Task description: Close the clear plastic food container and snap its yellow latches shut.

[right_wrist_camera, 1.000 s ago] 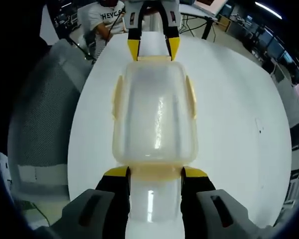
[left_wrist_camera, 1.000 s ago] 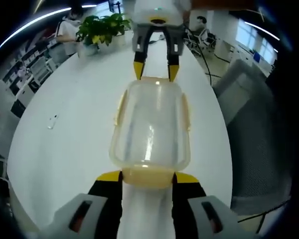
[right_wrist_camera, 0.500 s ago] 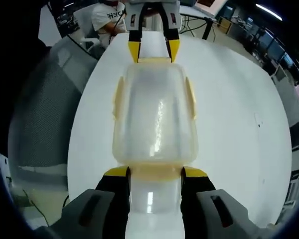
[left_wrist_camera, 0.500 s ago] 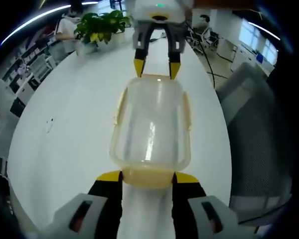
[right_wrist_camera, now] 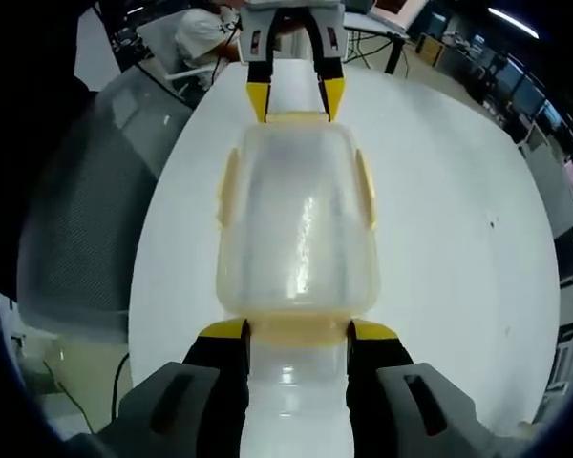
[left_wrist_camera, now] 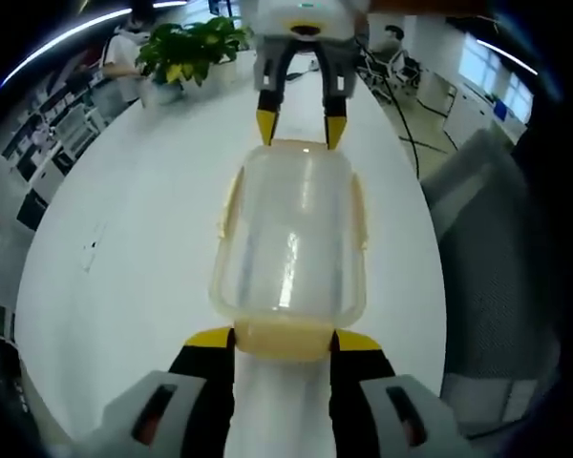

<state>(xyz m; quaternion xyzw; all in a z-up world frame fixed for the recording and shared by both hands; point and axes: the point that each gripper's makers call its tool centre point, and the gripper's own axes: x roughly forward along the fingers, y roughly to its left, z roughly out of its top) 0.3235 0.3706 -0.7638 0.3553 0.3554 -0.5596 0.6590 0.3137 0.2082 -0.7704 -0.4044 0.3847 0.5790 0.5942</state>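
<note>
1. Ahead of the left gripper [left_wrist_camera: 282, 339], the container [left_wrist_camera: 288, 239] blocks the way; the right gripper [left_wrist_camera: 299, 132] stands beyond it.
2. Bare white table [left_wrist_camera: 143, 229] lies open to either side.

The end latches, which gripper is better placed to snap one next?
Neither clearly: left gripper and right gripper each straddle an end latch of the container. Probably both together.
</note>
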